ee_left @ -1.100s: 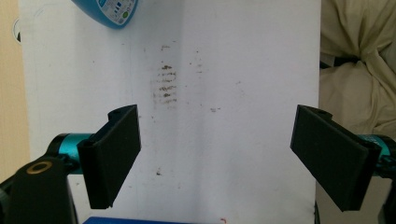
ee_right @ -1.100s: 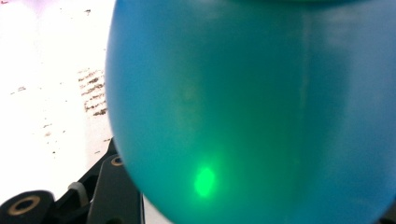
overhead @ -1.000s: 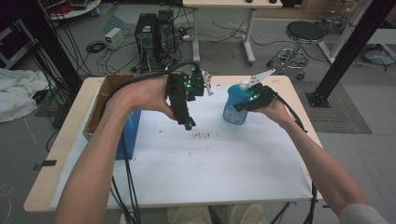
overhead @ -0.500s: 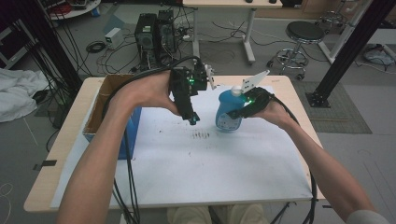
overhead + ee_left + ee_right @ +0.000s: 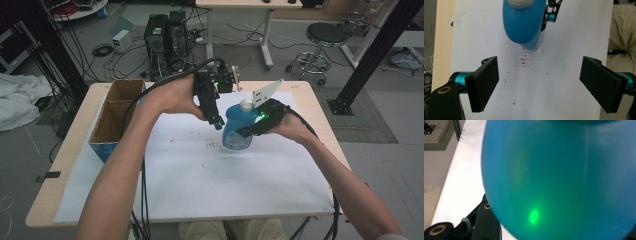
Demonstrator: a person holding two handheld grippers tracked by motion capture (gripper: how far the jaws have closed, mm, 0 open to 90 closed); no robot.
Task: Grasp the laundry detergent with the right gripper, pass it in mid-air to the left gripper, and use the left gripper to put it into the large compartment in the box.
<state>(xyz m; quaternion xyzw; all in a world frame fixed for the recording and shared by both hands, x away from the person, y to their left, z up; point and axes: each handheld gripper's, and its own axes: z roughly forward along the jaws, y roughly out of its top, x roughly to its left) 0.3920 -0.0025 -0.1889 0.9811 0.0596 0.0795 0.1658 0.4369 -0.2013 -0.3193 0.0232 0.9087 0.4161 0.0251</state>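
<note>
A blue bottle (image 5: 237,127) with a white cap stands upright at mid-table, my right gripper (image 5: 243,133) shut on its body from the right. It sits just over some small brown marks (image 5: 214,145) on the white paper; whether its base touches the paper I cannot tell. In the right gripper view the bottle (image 5: 561,177) spans the right gripper's (image 5: 559,230) jaws. My left gripper (image 5: 218,123) points down just left of the bottle. In the left gripper view my left gripper (image 5: 539,75) is open and empty, with the bottle (image 5: 524,22) ahead and the marks (image 5: 524,58) below.
A white paper sheet (image 5: 200,190) covers most of the wooden table (image 5: 65,165). An open cardboard box (image 5: 117,112) sits at the table's left edge. Computer towers (image 5: 165,35), cables and a stool (image 5: 325,37) stand on the floor behind.
My right gripper has carried the bottle leftward to the brown marks. My left gripper has shifted a little right, closer to the bottle.
</note>
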